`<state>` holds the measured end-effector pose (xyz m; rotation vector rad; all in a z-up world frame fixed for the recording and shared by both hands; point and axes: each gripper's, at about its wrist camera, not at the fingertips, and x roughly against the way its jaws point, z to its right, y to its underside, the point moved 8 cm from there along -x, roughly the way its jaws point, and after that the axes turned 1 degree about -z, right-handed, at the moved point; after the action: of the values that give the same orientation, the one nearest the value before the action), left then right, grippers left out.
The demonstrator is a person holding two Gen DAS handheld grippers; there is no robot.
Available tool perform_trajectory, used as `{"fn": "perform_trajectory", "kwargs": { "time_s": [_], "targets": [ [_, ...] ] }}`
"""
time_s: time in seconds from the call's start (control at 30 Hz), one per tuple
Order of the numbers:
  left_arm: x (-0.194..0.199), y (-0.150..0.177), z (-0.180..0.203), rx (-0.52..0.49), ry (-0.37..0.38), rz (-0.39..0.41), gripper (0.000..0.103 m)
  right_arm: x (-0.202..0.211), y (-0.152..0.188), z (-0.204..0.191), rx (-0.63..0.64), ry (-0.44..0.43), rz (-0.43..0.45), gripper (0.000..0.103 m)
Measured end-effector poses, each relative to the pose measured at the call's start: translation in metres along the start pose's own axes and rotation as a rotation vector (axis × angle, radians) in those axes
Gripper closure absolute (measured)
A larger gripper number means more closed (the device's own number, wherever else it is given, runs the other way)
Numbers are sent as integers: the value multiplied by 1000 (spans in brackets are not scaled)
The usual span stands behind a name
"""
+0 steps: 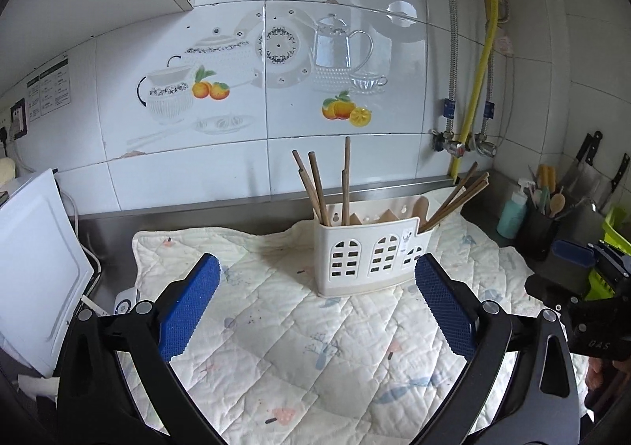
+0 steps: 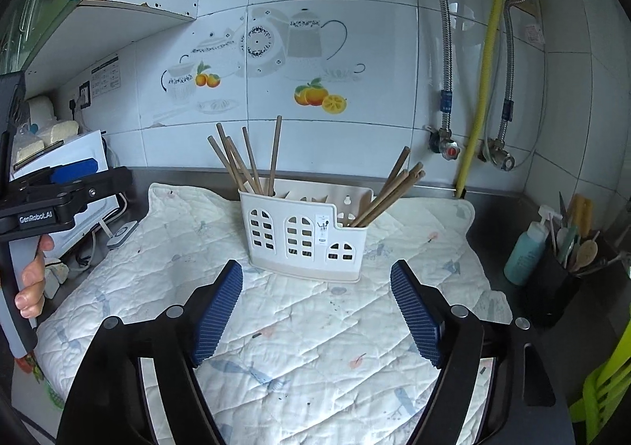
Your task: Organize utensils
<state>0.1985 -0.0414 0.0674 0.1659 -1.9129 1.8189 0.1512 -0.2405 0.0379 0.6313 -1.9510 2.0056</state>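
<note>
Evidently both hand-held grippers, left [image 1: 315,303] and right [image 2: 315,311], hung spread and empty before the utensil holder [image 2: 305,232], whose chopsticks [image 2: 244,161] stood sorted by compartment.

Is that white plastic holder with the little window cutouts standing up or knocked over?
Upright. The white plastic utensil holder stands on the quilted cloth, brown wooden chopsticks sticking up from it.

A cream plastic utensil holder [image 2: 305,236] with arched window cutouts is standing upright at the frame's centre. Wooden chopsticks [image 2: 244,163] are leaning in its left compartment, and more chopsticks [image 2: 388,194] are slanting rightward out of its right compartment.
</note>
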Motion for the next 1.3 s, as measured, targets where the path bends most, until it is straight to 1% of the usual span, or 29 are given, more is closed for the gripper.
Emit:
{"fn": "perform_trajectory", "kwargs": {
  "time_s": [0.07,0.13,0.17,0.3,0.47,0.53,0.67,0.77,0.87,0.97,1.3],
  "targets": [
    [6,8,3,-10,-2,-5,5,2,5,0,-13,2,-8,24],
    [13,15,5,-30,-32,9,5,5,8,0,-21,8,-9,23],
    [16,19,4,-30,-49,18,5,7,10,0,-25,7,-9,21],
    [24,32,1,12,-39,11,5,14,17,2,-58,5,-10,18],
    [28,47,-6,42,-66,-6,5,21,27,5,-80,13,-16,15],
    [31,52,-7,44,-76,1,5,22,31,5,-83,14,-23,15],
    [29,63,-9,45,-83,-25,5,21,37,5,-87,16,-35,14],
    [28,71,-11,58,-75,-41,5,21,40,3,-85,19,-41,13],
    [28,76,-12,63,-79,-49,5,21,43,2,-81,18,-47,12],
    [29,78,-13,73,-65,-53,5,22,44,3,-75,26,-50,12],
    [30,80,-20,80,-97,-54,5,22,45,7,-81,35,-53,11]
  ]
}}
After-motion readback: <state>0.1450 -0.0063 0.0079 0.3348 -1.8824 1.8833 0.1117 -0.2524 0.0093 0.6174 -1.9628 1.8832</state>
